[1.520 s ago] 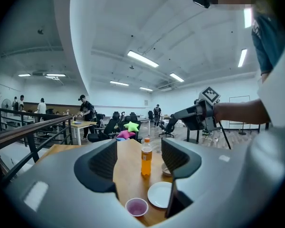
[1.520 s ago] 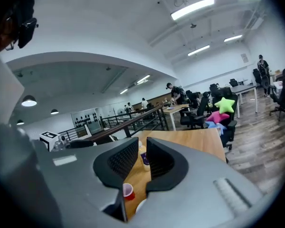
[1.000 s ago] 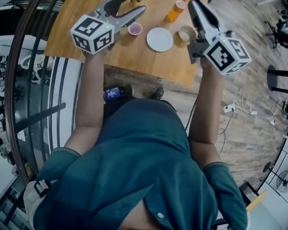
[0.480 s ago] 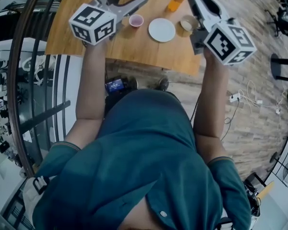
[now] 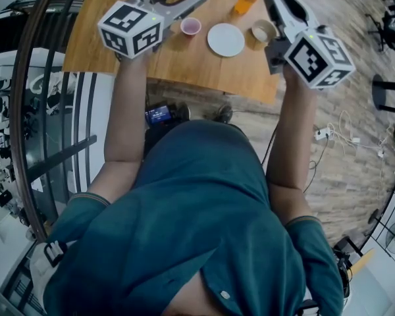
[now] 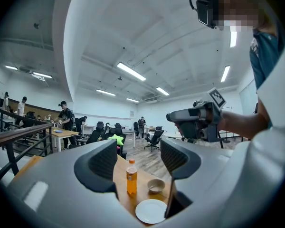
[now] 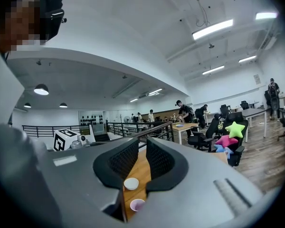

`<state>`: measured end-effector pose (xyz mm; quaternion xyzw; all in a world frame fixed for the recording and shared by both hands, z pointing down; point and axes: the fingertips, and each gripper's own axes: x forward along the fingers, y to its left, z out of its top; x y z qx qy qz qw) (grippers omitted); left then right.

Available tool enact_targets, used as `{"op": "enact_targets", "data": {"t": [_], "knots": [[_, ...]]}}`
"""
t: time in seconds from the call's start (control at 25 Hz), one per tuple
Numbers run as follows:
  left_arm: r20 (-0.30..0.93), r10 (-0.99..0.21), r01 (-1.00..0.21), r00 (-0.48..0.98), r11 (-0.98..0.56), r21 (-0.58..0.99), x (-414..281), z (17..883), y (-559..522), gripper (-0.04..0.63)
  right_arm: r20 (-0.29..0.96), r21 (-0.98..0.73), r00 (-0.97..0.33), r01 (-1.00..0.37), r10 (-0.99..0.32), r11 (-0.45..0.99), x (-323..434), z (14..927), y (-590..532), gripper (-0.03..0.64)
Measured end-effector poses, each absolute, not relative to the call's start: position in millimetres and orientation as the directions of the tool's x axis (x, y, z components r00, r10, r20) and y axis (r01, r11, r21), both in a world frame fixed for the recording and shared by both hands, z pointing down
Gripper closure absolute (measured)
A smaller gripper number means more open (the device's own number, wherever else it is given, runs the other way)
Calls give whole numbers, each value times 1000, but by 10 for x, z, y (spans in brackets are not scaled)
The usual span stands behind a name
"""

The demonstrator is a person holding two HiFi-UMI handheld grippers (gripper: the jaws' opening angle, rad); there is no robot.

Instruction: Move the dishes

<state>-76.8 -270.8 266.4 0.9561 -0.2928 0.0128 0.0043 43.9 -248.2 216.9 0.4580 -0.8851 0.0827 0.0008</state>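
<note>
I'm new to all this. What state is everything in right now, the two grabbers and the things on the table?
left gripper: fingers wide apart, holding nothing.
right gripper: fingers slightly apart, holding nothing.
white plate: lying flat, empty.
pink cup: upright.
beige bowl: upright, looks empty.
orange bottle: upright, capped.

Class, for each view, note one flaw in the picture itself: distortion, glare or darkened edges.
Head view: fisheye bows the railing into a curve. Left gripper view: ceiling strip lights blow out white. Right gripper view: corners fall black, the ceiling lamp glares.
</note>
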Motion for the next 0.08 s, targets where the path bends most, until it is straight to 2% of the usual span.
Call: {"op": "enact_targets", "data": {"t": [0.08], "knots": [[26, -561, -561, 828, -828, 2, -821, 2702, -2696, 321, 80, -148, -578, -812, -812, 564, 399, 2212, -2475, 580]]}}
